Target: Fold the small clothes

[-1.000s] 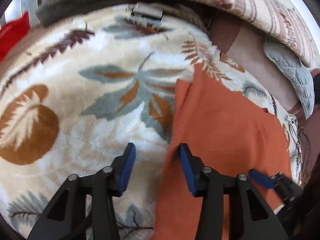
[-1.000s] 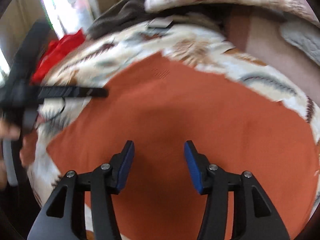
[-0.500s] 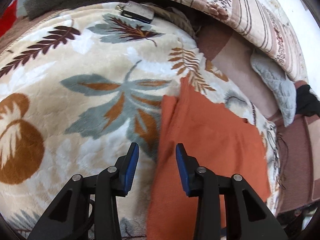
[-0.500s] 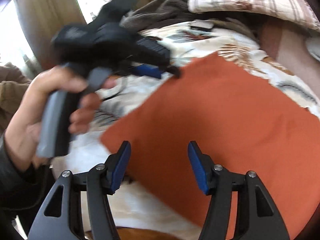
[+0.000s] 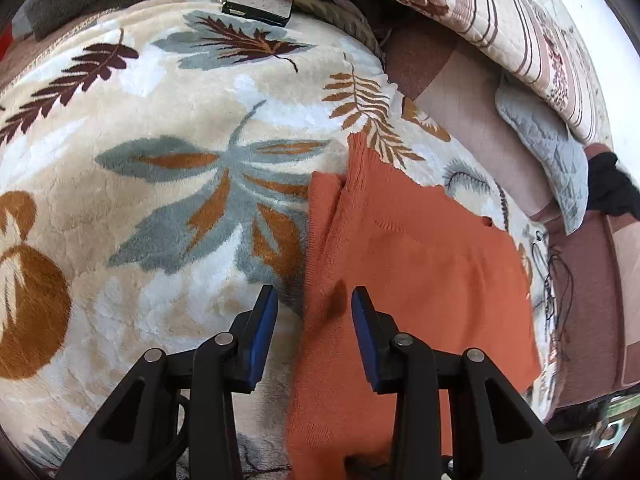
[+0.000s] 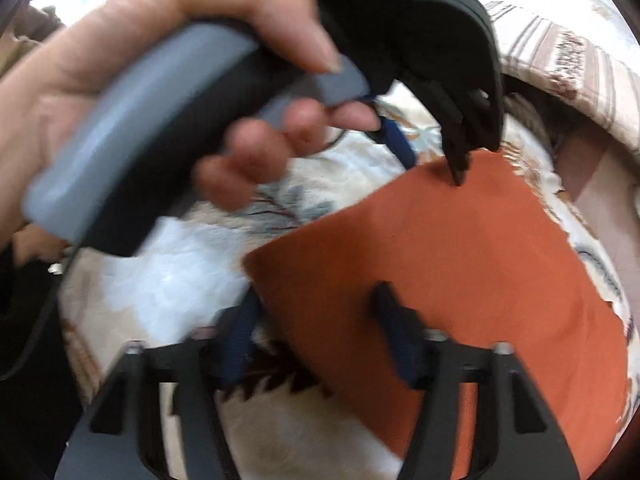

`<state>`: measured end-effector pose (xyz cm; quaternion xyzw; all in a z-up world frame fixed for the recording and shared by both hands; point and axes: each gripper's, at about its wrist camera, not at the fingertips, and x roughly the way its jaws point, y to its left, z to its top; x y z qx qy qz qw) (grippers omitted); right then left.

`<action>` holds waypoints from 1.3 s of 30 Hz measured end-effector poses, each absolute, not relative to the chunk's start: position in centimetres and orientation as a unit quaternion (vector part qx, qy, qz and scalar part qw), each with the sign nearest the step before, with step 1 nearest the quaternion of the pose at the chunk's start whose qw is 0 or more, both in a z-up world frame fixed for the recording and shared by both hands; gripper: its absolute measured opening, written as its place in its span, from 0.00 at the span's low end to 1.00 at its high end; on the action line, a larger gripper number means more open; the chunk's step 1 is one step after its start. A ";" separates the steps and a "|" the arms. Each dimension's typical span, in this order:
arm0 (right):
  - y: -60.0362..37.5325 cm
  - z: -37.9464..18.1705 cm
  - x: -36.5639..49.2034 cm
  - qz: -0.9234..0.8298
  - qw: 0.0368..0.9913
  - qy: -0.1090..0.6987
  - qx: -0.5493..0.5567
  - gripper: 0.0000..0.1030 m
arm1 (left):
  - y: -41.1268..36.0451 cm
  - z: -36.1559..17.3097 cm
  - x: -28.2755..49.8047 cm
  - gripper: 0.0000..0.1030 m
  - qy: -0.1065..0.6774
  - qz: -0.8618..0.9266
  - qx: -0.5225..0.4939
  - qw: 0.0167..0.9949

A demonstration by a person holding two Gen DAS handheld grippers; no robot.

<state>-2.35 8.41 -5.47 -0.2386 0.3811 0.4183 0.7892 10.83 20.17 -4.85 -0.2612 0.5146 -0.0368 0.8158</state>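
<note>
Leaf-print blanket (image 5: 168, 184), orange garment (image 5: 416, 264) flat, left gripper (image 5: 314, 312) fingers apart

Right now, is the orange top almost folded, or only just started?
Only partly. The orange top lies flat on the leafy blanket, with one side flap already turned in along its edge. Both the left gripper and the right gripper hang open over that edge, gripping nothing. The main folds are still left.
</note>
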 end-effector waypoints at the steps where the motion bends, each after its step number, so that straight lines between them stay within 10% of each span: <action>1: 7.8 -5.2 -1.9 0.421 0.791 0.388 -0.216 0.29 | 20.4 -4.9 10.8 0.37 0.513 -0.041 -0.269 0.814; 3: 6.4 -4.5 -0.8 0.427 0.792 0.405 -0.163 0.12 | 20.6 -5.0 10.9 0.37 0.509 -0.044 -0.281 0.812; 15: 4.3 -2.3 0.3 0.448 0.785 0.416 -0.094 0.10 | 20.3 -6.0 13.1 0.37 0.509 -0.024 -0.313 0.802; 18: 4.0 -2.2 0.6 0.450 0.786 0.414 -0.094 0.10 | 20.4 -6.2 13.8 0.15 0.507 -0.030 -0.320 0.800; 39: -4.4 0.5 2.7 0.426 0.796 0.430 -0.018 0.06 | 16.3 -1.3 13.8 0.09 0.463 -0.060 -0.317 0.826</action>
